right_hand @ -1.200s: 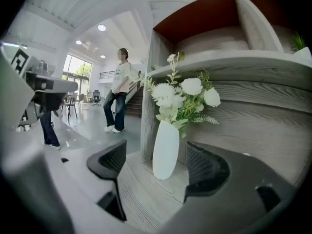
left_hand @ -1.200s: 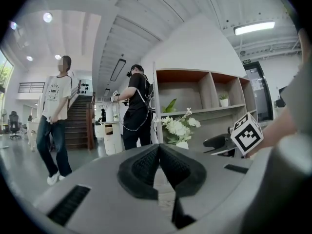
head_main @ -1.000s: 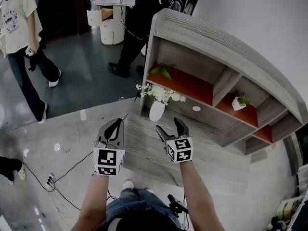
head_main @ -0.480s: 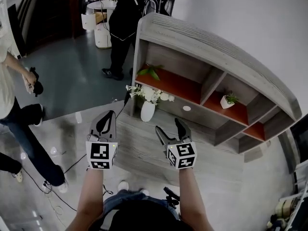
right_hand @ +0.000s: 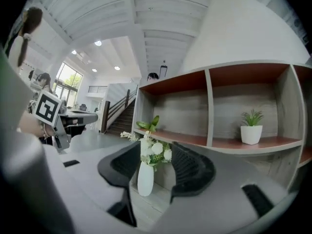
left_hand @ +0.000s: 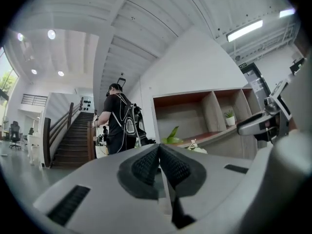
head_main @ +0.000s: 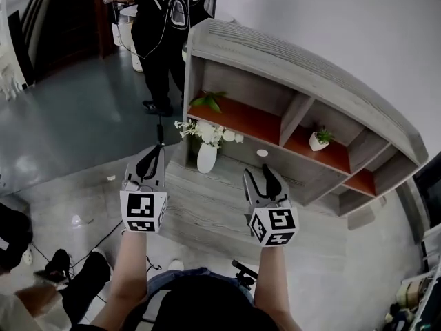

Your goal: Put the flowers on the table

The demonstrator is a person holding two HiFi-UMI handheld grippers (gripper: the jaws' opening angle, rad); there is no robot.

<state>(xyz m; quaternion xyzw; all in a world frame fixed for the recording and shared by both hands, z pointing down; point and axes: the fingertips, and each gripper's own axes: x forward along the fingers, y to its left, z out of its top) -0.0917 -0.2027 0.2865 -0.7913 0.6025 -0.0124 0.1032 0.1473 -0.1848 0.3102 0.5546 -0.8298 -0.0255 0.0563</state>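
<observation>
right gripper [head_main: 256,174], nearest you on the right: a second ago its jaws stood wide; now they are about half way in and closing. nothing is between the pads. in the right gripper view the vase only lines up with the gap, well beyond the tips. left gripper [head_main: 156,158]: jaws together, empty, as before, held near the table's left edge.

reading: the flowers [head_main: 210,133] in their white vase [head_main: 206,158] stand upright on the table [head_main: 207,216], at its far left corner, just beside the shelf unit [head_main: 296,81]. that is the same spot against the shelf as a second ago, and your right gripper now sits further right of it. i'd judge the placing done, with only the draw-back left.

edges: the vase is close to the table's left edge and to the shelf's left wall, so there is little margin there. a sideways knock from the left gripper could tip it toward the floor. the bare tabletop between the grippers and toward you is open room. a small white disc [head_main: 262,153] lies at the shelf's foot, right of the vase. a potted plant [head_main: 318,138] and green leaves [head_main: 207,102] sit inside the shelf, out of your path. far left, a person in black [head_main: 165,19] stands beyond the shelf.
</observation>
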